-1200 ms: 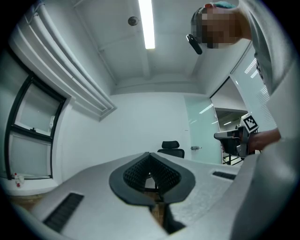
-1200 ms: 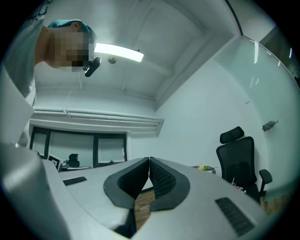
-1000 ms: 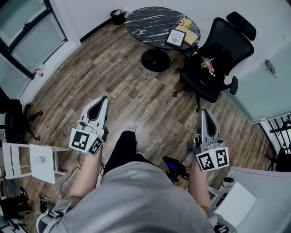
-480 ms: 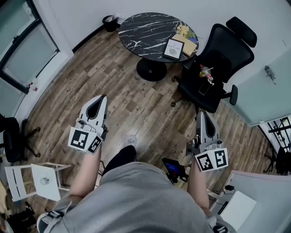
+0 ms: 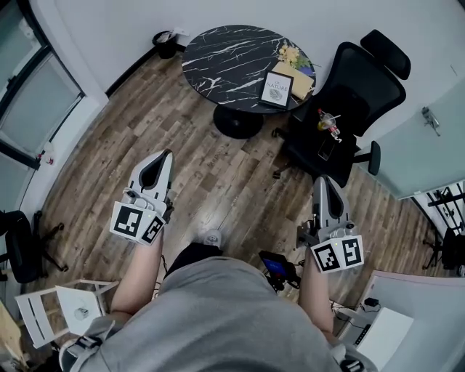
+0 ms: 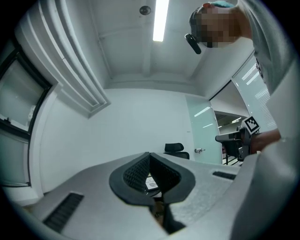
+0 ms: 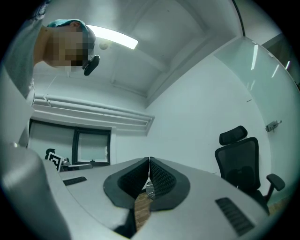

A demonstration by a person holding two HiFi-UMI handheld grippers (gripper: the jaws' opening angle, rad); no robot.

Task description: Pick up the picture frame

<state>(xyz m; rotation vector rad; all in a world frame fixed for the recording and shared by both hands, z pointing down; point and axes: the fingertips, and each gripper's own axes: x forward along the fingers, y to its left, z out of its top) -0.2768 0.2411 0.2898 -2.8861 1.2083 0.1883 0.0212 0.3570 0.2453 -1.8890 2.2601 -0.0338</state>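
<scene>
On the round black marble counter (image 5: 218,54) sits a black-edged picture frame (image 5: 277,89); left hand-held gripper (image 5: 166,155) and right hand-held gripper (image 5: 325,181) hover closed, empty.

This is looking like an office, probably a small meeting room. A round, black marble-patterned worktop (image 5: 225,51) on a single pedestal is standing on a wood-plank floor (image 5: 182,152). A picture frame (image 5: 276,89) and some flowers (image 5: 289,54) are sitting at the worktop's edge. A black high-backed swivel chair (image 5: 349,94) with headrest and armrests is waiting beside it, and another dark chair (image 5: 20,245) is showing at the left edge. A frosted glass partition (image 5: 421,156) with a lever handle is closing off one side. Plain white walls (image 5: 109,22), dark-framed windows (image 7: 75,146) and a ceiling strip light (image 6: 160,18) are completing the room. A white desk (image 5: 389,323) is showing at the lower right, and a small bin (image 5: 164,42) is sitting by the wall.
</scene>
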